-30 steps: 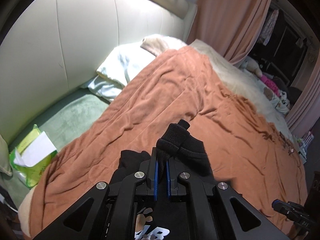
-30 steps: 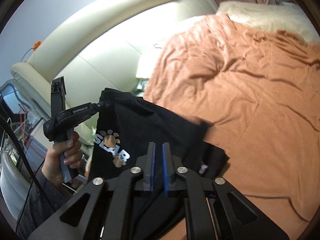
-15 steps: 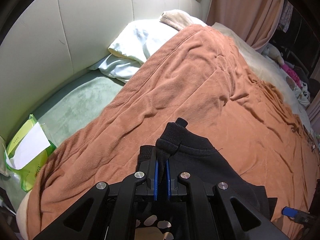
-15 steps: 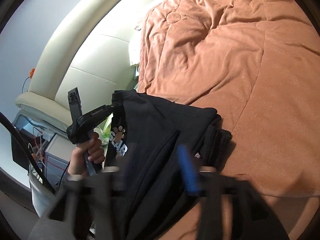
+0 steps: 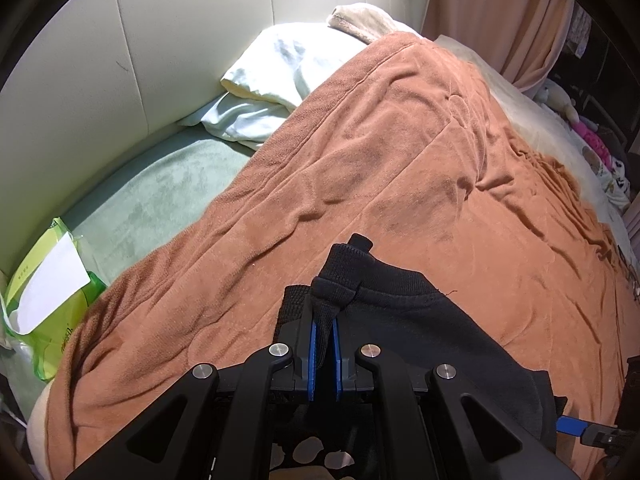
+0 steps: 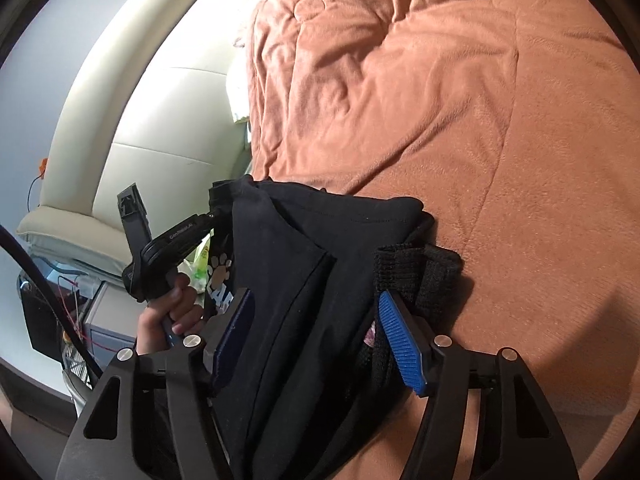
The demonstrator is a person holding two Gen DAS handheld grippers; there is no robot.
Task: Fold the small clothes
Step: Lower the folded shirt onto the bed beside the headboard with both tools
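Garment (image 5: 420,320) pinched in left hand-held gripper (image 5: 324,334); right hand-held gripper (image 6: 316,336) spread wide, straddling it.

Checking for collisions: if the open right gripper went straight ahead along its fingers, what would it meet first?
The right gripper is open, and the black garment already lies between its fingers, so it would likely push into that cloth first. Beyond it is the orange blanket; depth is unclear.
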